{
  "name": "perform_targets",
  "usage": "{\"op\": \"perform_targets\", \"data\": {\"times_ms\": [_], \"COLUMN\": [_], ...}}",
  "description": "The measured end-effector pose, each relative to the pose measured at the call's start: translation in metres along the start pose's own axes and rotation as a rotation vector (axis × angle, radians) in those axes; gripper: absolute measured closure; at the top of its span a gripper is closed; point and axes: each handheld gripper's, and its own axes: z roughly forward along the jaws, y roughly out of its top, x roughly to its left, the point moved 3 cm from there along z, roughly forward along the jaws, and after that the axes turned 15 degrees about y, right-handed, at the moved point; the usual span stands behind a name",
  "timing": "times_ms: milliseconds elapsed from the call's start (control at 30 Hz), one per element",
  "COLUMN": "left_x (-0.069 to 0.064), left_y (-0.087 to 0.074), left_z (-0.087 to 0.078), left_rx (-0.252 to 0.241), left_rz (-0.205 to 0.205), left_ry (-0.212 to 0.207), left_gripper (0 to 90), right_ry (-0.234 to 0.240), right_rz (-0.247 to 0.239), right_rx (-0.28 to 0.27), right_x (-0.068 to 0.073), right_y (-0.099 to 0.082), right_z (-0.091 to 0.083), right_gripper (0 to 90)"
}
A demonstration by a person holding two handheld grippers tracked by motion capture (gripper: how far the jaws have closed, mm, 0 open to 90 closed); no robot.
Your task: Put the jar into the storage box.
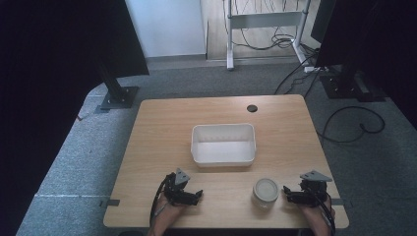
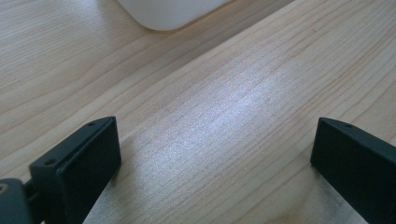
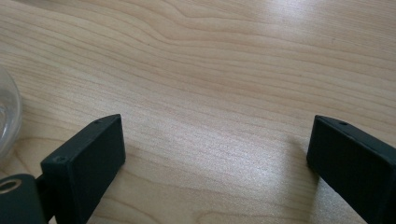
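Observation:
A clear glass jar [image 1: 266,192] with a pale lid stands near the table's front edge, its rim also at the left edge of the right gripper view [image 3: 7,116]. Behind it, mid-table, sits a white plastic bin [image 1: 223,144], whose corner shows in the left gripper view [image 2: 168,11]. My right gripper [image 1: 291,194] rests just right of the jar, jaws wide apart over bare wood [image 3: 215,158]. At the front left my left gripper [image 1: 195,195] lies on the table, also open with nothing between its jaws [image 2: 215,154].
The wooden table [image 1: 162,128] has a round cable hole [image 1: 252,108] at the back. Black stands [image 1: 118,93] and cables [image 1: 354,128] sit on the grey carpet around it. Bare wood lies between the bin and the grippers.

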Motion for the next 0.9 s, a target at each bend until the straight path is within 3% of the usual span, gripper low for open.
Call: {"op": "perform_targets", "data": {"times_ms": [900], "left_x": [0.0002], "left_y": [-0.0005], "left_z": [-0.0016], "left_rx": [-0.019], "left_rz": [0.003], "left_ry": [0.013], "left_gripper": [3.5], "right_ry": [0.007], "right_rz": [-0.003], "right_rx": [0.003], "right_x": [0.0002], "right_y": [0.0], "right_z": [0.0003], "right_gripper": [2.8]}}
